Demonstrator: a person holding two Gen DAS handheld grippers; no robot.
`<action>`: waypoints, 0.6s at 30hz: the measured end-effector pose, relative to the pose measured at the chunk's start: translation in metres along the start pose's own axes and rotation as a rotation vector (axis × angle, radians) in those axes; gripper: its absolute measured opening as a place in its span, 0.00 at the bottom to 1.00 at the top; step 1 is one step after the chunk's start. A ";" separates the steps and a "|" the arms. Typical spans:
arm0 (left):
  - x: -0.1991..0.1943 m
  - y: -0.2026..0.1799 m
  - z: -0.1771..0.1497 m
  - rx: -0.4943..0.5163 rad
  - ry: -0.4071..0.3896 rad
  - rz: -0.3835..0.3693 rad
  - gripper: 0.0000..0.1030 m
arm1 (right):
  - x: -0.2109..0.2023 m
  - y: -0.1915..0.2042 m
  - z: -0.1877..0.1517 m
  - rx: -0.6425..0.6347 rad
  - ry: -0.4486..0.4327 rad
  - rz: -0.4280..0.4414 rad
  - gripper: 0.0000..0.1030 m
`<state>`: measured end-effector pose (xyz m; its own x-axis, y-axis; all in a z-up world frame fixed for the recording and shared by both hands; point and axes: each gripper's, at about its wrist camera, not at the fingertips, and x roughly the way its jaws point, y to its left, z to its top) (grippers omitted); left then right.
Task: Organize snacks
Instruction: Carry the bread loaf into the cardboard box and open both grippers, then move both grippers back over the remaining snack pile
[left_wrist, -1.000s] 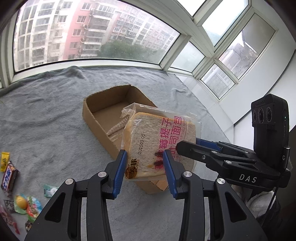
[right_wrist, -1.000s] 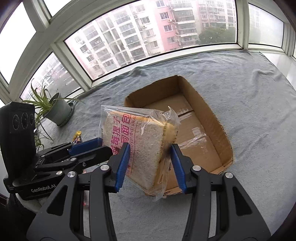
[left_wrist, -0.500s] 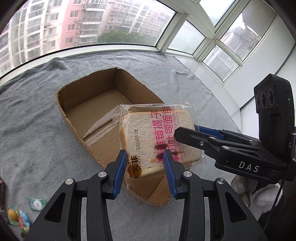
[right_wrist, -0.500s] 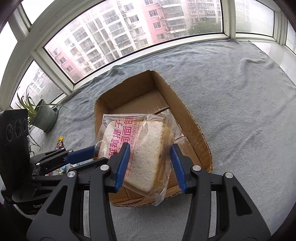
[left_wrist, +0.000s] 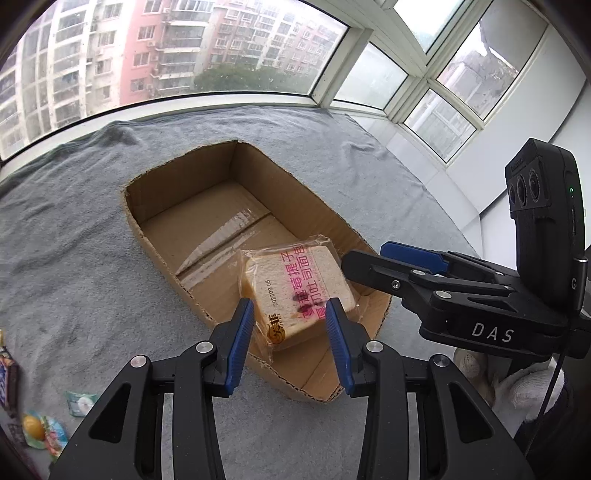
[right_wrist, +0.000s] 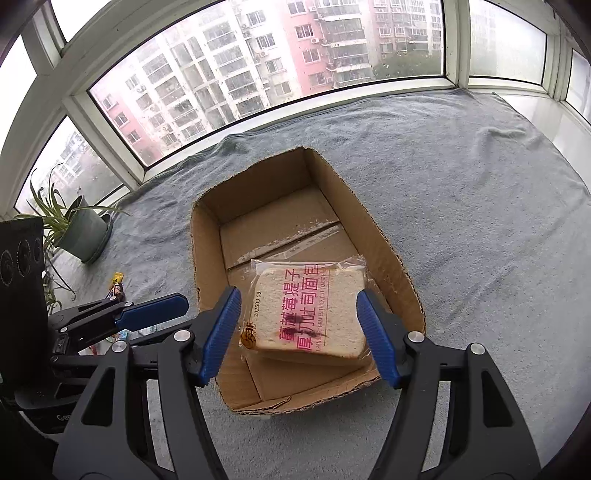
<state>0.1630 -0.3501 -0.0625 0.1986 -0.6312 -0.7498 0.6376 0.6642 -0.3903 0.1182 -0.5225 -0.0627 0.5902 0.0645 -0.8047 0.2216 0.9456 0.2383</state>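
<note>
Wrapped bread slice pack lies flat on floor of open cardboard box, at near end, close to right wall. Pink Chinese print and date stamp face up.

Right gripper spread wide above pack, blue pads flanking it, not touching.

Left gripper also spread, holding nothing, hovering over near box rim.

Box sits on grey blanket. Loose small snack packets lie on blanket left of box. Potted plant by window.

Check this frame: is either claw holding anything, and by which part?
Nothing is held. The bagged toast bread lies in the cardboard box; both claws, left and right, are open.
</note>
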 end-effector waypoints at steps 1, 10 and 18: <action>-0.004 0.002 0.000 -0.002 -0.006 0.005 0.36 | -0.002 0.003 0.000 -0.005 -0.005 0.000 0.66; -0.065 0.043 -0.010 -0.055 -0.091 0.066 0.36 | -0.022 0.035 -0.001 -0.057 -0.071 0.066 0.78; -0.131 0.097 -0.041 -0.132 -0.168 0.175 0.36 | -0.037 0.095 -0.013 -0.225 -0.162 0.132 0.88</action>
<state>0.1682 -0.1868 -0.0237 0.4248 -0.5524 -0.7172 0.4825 0.8085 -0.3369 0.1070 -0.4312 -0.0177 0.7228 0.1564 -0.6731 -0.0319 0.9806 0.1936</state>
